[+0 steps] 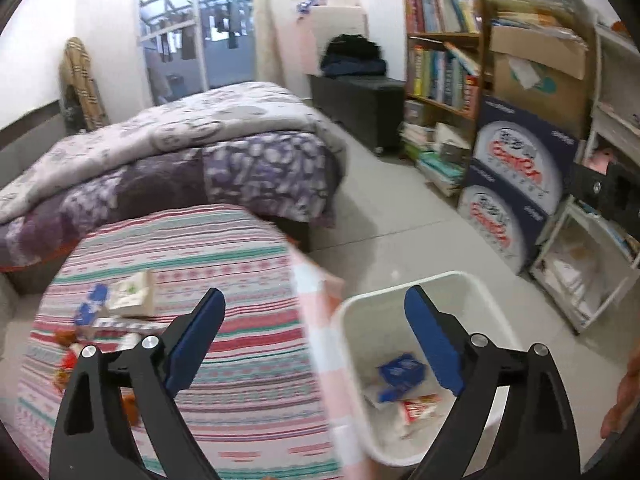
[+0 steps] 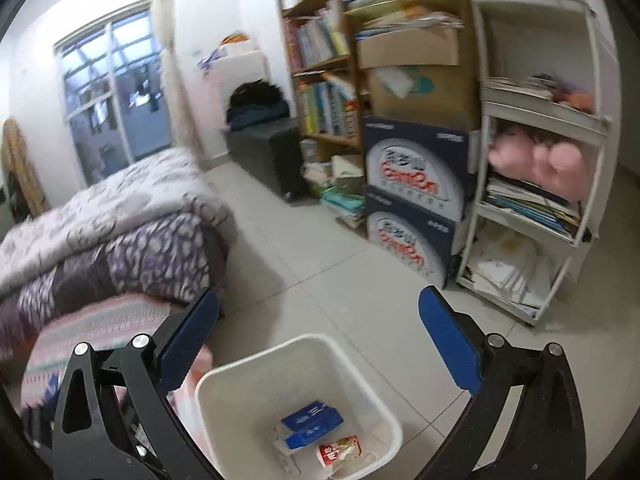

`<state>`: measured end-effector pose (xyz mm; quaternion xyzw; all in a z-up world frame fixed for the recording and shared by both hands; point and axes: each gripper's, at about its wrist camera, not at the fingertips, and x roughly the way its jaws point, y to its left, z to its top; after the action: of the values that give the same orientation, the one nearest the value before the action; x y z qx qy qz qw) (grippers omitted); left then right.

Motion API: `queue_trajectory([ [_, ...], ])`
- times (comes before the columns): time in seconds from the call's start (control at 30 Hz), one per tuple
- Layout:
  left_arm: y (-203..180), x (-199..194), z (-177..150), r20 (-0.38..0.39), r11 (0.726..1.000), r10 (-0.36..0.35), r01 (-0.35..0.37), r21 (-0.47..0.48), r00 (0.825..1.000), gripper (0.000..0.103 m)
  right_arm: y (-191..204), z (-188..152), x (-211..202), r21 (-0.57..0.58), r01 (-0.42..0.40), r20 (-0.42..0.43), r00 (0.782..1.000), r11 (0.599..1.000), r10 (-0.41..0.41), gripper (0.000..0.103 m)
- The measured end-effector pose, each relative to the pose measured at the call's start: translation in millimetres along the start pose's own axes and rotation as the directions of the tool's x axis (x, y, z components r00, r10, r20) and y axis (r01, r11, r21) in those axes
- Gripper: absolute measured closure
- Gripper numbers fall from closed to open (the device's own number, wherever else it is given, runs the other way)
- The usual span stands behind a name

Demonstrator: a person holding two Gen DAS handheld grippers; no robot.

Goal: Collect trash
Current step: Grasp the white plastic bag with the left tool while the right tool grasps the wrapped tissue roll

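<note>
A white waste bin [image 1: 472,280] stands on the floor beside a striped cloth surface [image 1: 240,264]. It holds a blue box [image 1: 401,369] and a red and white wrapper [image 1: 420,409]. The bin also shows in the right wrist view [image 2: 304,346], with the blue box [image 2: 312,420] and wrapper [image 2: 340,450]. Several pieces of trash lie on the cloth: a pale carton [image 1: 134,294], blue wrappers [image 1: 92,304], red wrappers [image 1: 66,360]. My left gripper [image 1: 314,298] is open and empty over the cloth's edge. My right gripper [image 2: 320,300] is open and empty above the bin.
A bed with a purple quilt [image 1: 180,152] lies behind the cloth surface. A bookshelf [image 1: 444,40], stacked blue cartons [image 1: 516,184] and a white rack [image 2: 540,160] line the right wall. A dark chest [image 1: 360,108] stands at the back. Tiled floor [image 2: 320,248] lies between.
</note>
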<state>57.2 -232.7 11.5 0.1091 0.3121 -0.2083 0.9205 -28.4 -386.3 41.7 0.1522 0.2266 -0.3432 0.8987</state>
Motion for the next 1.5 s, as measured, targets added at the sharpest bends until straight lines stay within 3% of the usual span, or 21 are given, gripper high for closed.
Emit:
queue_trajectory([
  [0.23,63.4,-3.3,-25.4,-0.053,0.991,0.126,-0.128,-0.041,0.991,0.011,42.9,-15.3,0.5,-0.057,-0.068,-0.063,0.996,0.996,0.064,0.007],
  [0.43,120.9,1.6,-50.5,-0.141,0.97,0.203,-0.219,-0.108,0.969,0.011,80.4,-34.3,3.1,-0.105,-0.123,-0.134,0.985,0.987,0.108,0.007],
  [0.83,210.4,20.1,-100.7,-0.387,0.899,0.284,-0.384,-0.211,0.877,0.011,158.6,-77.6,8.3,-0.222,-0.238,-0.268,0.947,0.946,0.176,0.007],
  [0.93,228.9,27.3,-113.2,-0.446,0.882,0.272,-0.406,-0.24,0.853,0.011,177.4,-89.3,8.4,-0.254,-0.268,-0.297,0.936,0.929,0.189,0.007],
  [1.1,258.8,38.0,-136.0,-0.535,0.85,0.191,-0.411,-0.33,0.823,0.011,206.7,-111.2,9.7,-0.299,-0.331,-0.368,0.905,0.895,0.212,0.007],
  [1.3,279.9,46.6,-153.5,-0.558,0.827,0.078,-0.366,-0.426,0.826,0.013,234.9,-136.9,13.9,-0.34,-0.4,-0.449,0.864,0.851,0.227,0.007],
  [1.37,285.0,52.3,-158.7,-0.565,0.821,0.023,-0.338,-0.46,0.825,0.03,244.4,-145.9,15.6,-0.348,-0.42,-0.475,0.85,0.838,0.228,0.007],
  [1.4,286.3,55.0,-160.4,-0.571,0.821,0.006,-0.33,-0.466,0.821,0.032,247.5,-148.6,16.4,-0.347,-0.427,-0.485,0.844,0.835,0.229,0.007],
  [1.5,282.0,50.6,-157.6,-0.551,0.851,0.013,-0.298,-0.431,0.834,0.055,259.1,-158.8,20.9,-0.331,-0.463,-0.534,0.811,0.822,0.242,0.007],
])
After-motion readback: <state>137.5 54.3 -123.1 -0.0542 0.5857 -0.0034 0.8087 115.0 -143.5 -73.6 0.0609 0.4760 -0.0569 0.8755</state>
